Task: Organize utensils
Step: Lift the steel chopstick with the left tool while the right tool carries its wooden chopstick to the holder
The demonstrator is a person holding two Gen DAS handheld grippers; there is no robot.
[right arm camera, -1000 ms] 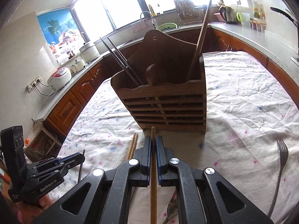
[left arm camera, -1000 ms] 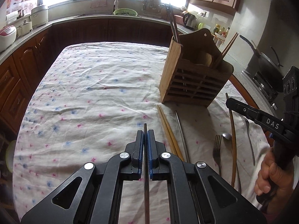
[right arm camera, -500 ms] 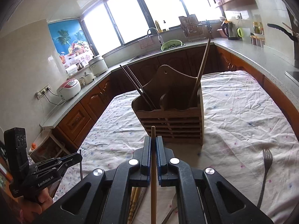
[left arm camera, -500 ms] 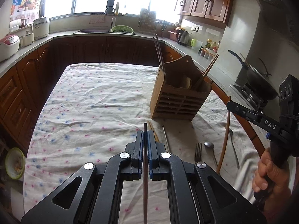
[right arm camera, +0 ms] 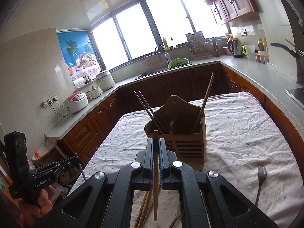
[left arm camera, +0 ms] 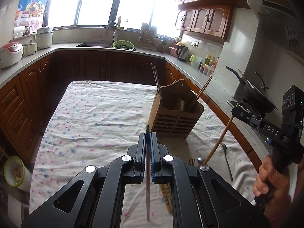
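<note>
A slatted wooden utensil holder (left arm camera: 173, 116) (right arm camera: 182, 133) stands on the flowered tablecloth with dark chopsticks and a wooden chopstick in it. My left gripper (left arm camera: 148, 134) is shut on a thin metal chopstick (left arm camera: 147, 180), held high above the table, short of the holder. My right gripper (right arm camera: 156, 141) is shut on a wooden chopstick (right arm camera: 155, 180), also raised, facing the holder. The right gripper also shows in the left wrist view (left arm camera: 237, 112), with the chopstick (left arm camera: 218, 142) hanging slanted from it.
On the cloth lie a fork (right arm camera: 261, 180) (left arm camera: 191, 160), two spoons (left arm camera: 226, 159) and a pair of wooden chopsticks (right arm camera: 142, 209). Wooden cabinets and a grey counter (left arm camera: 95, 47) ring the table. A wok (left arm camera: 254, 95) sits at the right.
Both grippers have risen and drawn back from the holder, each carrying its chopstick; the table and holder look smaller and lower than before.
</note>
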